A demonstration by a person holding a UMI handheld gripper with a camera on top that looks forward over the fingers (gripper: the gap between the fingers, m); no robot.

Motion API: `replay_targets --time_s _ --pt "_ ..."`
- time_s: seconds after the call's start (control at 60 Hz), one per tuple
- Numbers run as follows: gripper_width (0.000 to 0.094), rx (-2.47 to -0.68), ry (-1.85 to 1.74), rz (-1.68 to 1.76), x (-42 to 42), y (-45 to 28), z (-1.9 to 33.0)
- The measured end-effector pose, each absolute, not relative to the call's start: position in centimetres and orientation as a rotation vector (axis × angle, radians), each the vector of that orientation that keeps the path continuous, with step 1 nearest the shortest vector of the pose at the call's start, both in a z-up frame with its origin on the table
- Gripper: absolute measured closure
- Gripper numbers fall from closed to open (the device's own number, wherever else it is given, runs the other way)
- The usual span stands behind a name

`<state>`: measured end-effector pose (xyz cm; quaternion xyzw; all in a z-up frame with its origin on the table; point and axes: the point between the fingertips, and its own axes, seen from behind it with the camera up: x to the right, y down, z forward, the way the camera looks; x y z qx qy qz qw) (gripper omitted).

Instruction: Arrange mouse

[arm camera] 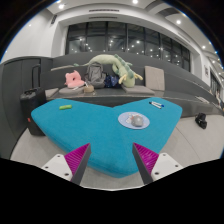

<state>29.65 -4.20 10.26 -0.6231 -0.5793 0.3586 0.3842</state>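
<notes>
A grey computer mouse (133,120) lies on a teal mat (90,128) that covers the table, to the right of the mat's middle. My gripper (111,160) is open and empty, held above the near edge of the mat. The mouse is beyond the fingers, ahead of the right finger (146,160) and well apart from it. The pink pads on both fingers show, with only the mat and table edge between them.
A small yellow-green item (65,106) lies at the mat's far left and a small white item (156,102) at its far right. Plush toys (100,74) sit on a grey sofa (50,75) behind the table. A dark object (30,100) stands at the left.
</notes>
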Motion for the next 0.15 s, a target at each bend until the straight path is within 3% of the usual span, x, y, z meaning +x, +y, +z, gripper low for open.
replay_targets --time_s 0.15 --pt "0.0085 -1.553 -1.48 0.9 29.8 -4.36 10.67"
